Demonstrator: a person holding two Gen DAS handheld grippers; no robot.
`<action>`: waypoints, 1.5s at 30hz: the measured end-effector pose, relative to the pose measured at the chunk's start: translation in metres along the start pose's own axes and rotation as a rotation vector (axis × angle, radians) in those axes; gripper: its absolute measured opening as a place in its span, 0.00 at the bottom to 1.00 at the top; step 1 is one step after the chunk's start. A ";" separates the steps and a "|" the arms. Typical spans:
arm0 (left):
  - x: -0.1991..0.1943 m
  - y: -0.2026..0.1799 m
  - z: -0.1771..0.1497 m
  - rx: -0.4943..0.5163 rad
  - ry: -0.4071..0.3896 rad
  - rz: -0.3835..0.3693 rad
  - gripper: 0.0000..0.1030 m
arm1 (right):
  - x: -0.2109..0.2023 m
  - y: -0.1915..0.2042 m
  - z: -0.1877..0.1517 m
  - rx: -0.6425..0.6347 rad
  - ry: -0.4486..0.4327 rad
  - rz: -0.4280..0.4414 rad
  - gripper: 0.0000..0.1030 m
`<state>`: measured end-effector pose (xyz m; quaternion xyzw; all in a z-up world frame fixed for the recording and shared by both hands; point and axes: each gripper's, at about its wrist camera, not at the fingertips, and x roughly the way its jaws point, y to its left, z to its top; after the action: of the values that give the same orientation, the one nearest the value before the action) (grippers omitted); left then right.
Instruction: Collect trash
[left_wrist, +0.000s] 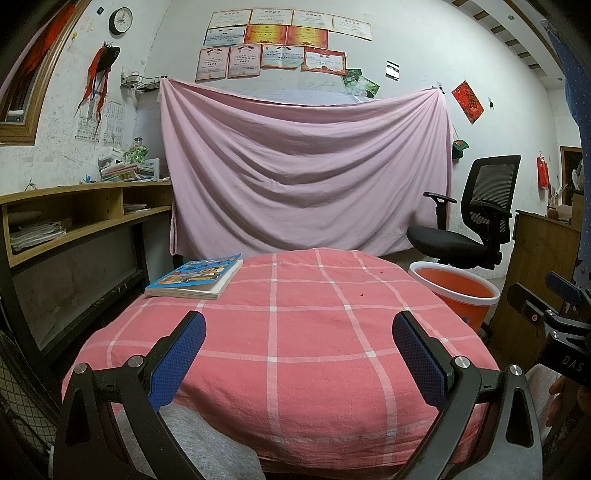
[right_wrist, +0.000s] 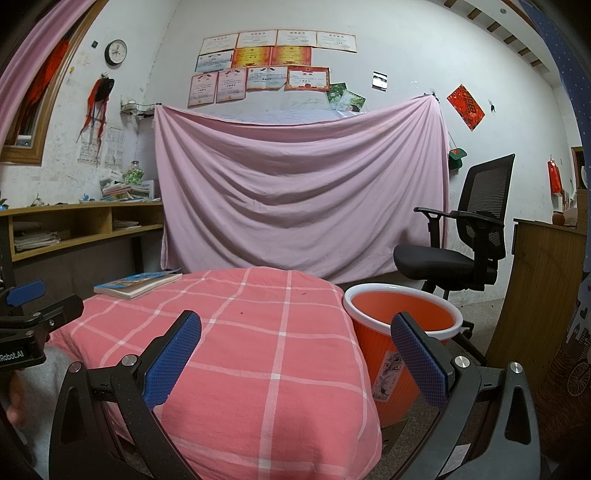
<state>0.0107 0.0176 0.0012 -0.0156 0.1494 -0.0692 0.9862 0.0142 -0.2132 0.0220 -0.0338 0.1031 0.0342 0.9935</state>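
Note:
An orange trash bin with a white rim (right_wrist: 402, 321) stands on the floor at the right of a table covered in a pink checked cloth (right_wrist: 258, 332). It also shows in the left wrist view (left_wrist: 458, 291). Tiny dark red specks (left_wrist: 362, 294) lie on the cloth (left_wrist: 295, 332). My left gripper (left_wrist: 299, 350) is open and empty above the near part of the table. My right gripper (right_wrist: 295, 350) is open and empty above the table's right edge, its right finger in front of the bin. No larger trash is visible.
A blue paperback book (left_wrist: 195, 277) lies at the table's far left corner. A black office chair (left_wrist: 476, 218) stands behind the bin. A wooden desk with shelves (left_wrist: 74, 218) runs along the left. A wooden cabinet (right_wrist: 539, 288) is at the right. A pink sheet (left_wrist: 306, 166) hangs behind.

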 end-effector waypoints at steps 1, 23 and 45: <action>0.000 0.000 0.000 0.000 0.000 0.000 0.96 | 0.000 0.000 0.000 0.000 0.000 0.000 1.00; 0.000 -0.001 0.000 0.000 0.000 0.001 0.96 | 0.000 0.000 0.000 0.001 0.000 0.000 1.00; 0.001 0.004 0.003 0.008 -0.011 0.002 0.96 | 0.000 0.000 0.000 0.001 0.001 0.000 1.00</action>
<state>0.0132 0.0210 0.0039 -0.0117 0.1439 -0.0685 0.9872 0.0142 -0.2128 0.0222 -0.0335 0.1036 0.0341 0.9935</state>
